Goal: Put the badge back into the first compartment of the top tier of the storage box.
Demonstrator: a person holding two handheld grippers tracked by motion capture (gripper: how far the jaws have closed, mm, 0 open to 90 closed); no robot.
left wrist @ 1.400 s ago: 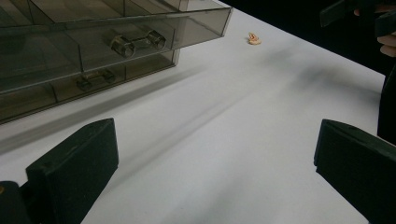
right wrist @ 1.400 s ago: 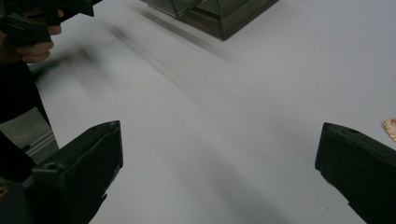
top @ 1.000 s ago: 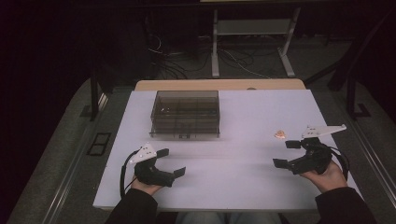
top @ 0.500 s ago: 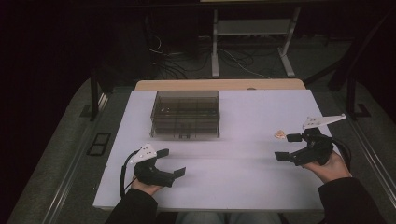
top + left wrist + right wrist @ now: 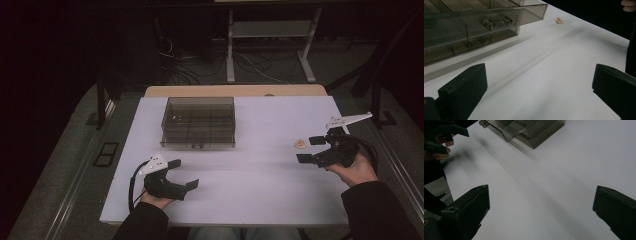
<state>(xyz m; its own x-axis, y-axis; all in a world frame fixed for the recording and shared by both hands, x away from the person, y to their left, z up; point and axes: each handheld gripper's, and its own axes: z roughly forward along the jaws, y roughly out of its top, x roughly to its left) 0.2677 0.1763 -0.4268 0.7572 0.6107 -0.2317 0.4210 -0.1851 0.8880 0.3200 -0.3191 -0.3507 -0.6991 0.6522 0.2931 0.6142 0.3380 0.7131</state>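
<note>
Grippers rest wide open on the white table in the high view: right gripper just beside a small peach object, seemingly approaching it, left gripper waiting below the drawer box. Left gripper view: box ahead, object well beyond. Right gripper view: box far off.

The high view looks forward and down from above the person's side, taking in the whole white worktop from well off. The left gripper view sits low and close to the worktop between its own jaws, facing the smoked clear drawer box and a small pale piece far off. The right gripper view, equally low, faces across the worktop toward the same box. All three views share the box and the white surface.
</note>
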